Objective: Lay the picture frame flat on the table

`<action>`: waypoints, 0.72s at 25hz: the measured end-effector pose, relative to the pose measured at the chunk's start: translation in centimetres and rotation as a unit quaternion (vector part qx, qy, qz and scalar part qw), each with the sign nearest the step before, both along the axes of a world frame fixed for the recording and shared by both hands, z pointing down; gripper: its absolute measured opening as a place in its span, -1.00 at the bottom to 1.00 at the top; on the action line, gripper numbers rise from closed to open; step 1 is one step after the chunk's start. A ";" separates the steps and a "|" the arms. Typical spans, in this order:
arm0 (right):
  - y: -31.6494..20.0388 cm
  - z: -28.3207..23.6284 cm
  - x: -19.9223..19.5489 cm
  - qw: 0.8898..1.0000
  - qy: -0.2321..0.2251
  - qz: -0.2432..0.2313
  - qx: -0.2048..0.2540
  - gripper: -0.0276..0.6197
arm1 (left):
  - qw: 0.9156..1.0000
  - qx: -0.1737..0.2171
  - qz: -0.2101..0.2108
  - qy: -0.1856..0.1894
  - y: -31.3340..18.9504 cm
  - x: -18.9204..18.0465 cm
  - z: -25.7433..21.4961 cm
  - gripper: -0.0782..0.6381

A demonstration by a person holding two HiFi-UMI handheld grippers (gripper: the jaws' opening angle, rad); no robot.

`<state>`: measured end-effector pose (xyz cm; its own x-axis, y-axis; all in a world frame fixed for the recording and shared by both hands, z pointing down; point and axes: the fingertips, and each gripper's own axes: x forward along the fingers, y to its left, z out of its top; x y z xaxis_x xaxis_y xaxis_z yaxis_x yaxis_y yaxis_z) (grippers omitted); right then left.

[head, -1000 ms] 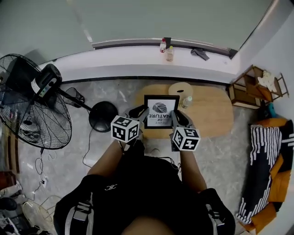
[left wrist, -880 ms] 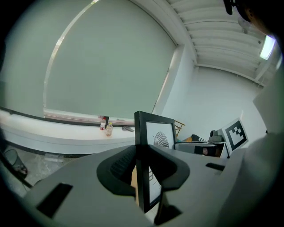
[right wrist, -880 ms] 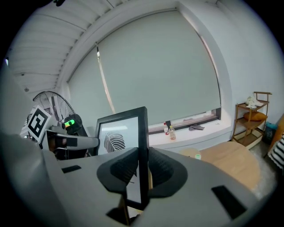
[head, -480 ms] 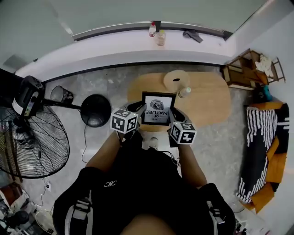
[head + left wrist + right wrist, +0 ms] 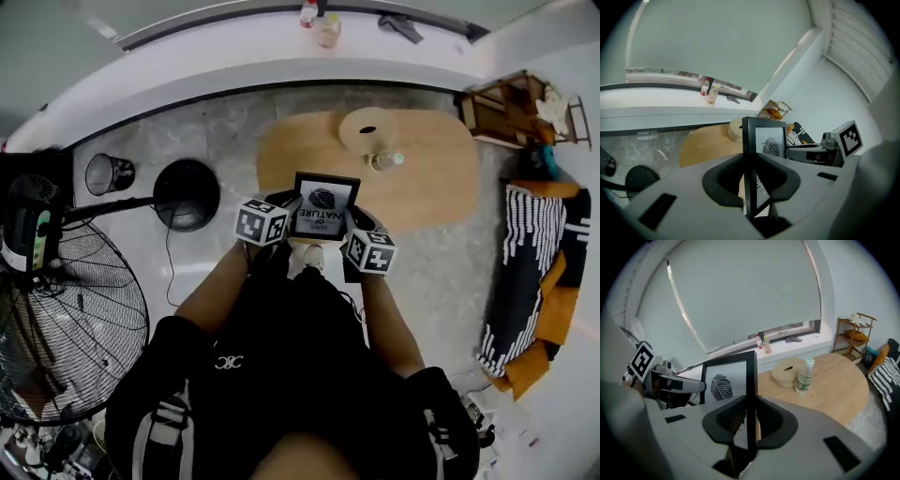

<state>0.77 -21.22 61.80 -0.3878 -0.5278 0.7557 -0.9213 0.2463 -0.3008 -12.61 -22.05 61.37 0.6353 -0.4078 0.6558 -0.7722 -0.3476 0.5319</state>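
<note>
Black moulding is pinched in both tools. The left gripper (image 5: 751,176) has its jaws closed onto one side rail of the picture frame (image 5: 765,140), and the right gripper (image 5: 751,420) clamps the opposite rail the same way, each narrowed only to the thickness of the rail. In both gripper views we see the frame edge-on between the pads, with its leaf print showing beyond them. In the head view the frame (image 5: 323,206) hangs in the air between the two marker cubes. It is about over the near edge of the wooden table (image 5: 431,192), toward its left end, tilted with its face up to us and resting on nothing. Compared with a second ago, both grips are unchanged. The frame looks a little smaller and sits closer to the tabletop's near edge, and the whole room has slid in the view, the fan (image 5: 56,309) dropping toward the lower left. We read that mostly as our head moving, perhaps with the frame being carried lower. For the task, this means the frame is under control but not yet laid down: it has to be tipped flat and brought onto the wood. Farther out, a round tan holder (image 5: 367,128) and a small bottle (image 5: 386,161) stand toward the far edge, well apart from the frame.
</note>
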 end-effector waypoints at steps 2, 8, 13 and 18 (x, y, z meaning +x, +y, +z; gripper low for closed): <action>-0.5 2.6 -0.2 1.000 0.004 0.009 -0.024 -0.64 | 1.000 -0.022 0.011 -0.003 -0.9 -0.3 2.4 -0.50; -0.4 9.6 0.6 0.994 0.009 0.045 -0.098 -0.65 | 0.995 -0.087 0.038 -0.004 -1.7 0.6 9.3 -0.50; -0.1 14.3 1.8 0.988 0.023 0.058 -0.142 -0.65 | 0.989 -0.134 0.058 -0.005 -1.7 2.1 14.5 -0.51; 0.4 19.9 3.7 0.981 0.044 0.064 -0.175 -0.65 | 0.983 -0.166 0.075 -0.009 -1.5 4.0 20.5 -0.51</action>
<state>4.45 -20.78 81.70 -0.2605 -0.2692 0.9272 -0.9642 0.0227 -0.2643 -8.57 -23.52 81.89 0.6587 -0.0710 0.7491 -0.7360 -0.2676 0.6218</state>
